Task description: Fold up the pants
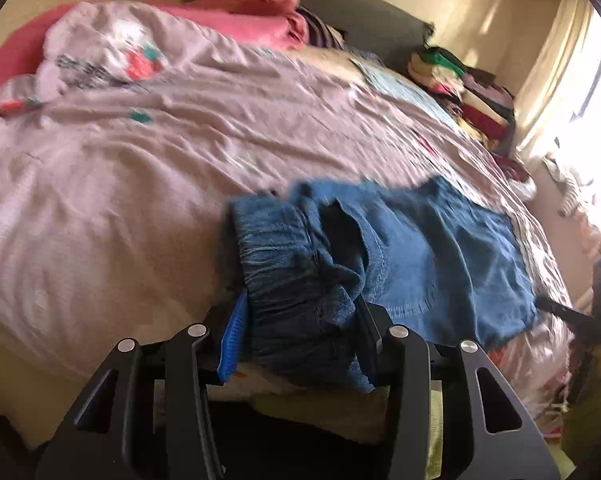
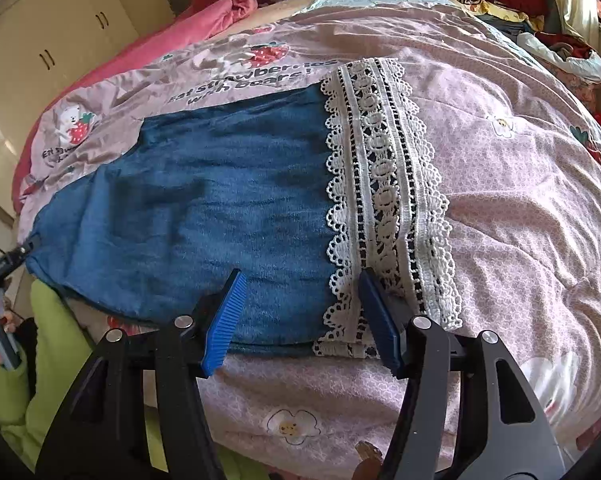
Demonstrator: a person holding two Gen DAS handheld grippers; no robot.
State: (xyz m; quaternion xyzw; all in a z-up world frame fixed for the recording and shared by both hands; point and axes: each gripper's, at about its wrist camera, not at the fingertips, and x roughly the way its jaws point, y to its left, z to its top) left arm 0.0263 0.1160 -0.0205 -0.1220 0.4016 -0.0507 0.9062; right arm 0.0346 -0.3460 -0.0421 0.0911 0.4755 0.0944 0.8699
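Note:
Blue denim pants [image 2: 204, 208] with a white lace hem [image 2: 384, 200] lie flat on the pink bedspread [image 2: 520, 208]. In the left wrist view the bunched elastic waistband [image 1: 296, 280] sits between the fingers of my left gripper [image 1: 300, 320], which look closed on it; the rest of the pants [image 1: 440, 252] stretches right. My right gripper [image 2: 300, 304] is open, its blue pads on either side of the near edge of the leg where denim meets lace. The left gripper shows at the left edge of the right wrist view [image 2: 18, 254].
The bed has a pink strawberry-print cover [image 1: 140, 184] and red-pink bedding [image 2: 220, 4] at the head. Stacked folded clothes [image 1: 472, 96] stand at the far right side. Cream wardrobe doors [image 2: 48, 40] lie to the left. A green sleeve [image 2: 48, 360] is near the bed edge.

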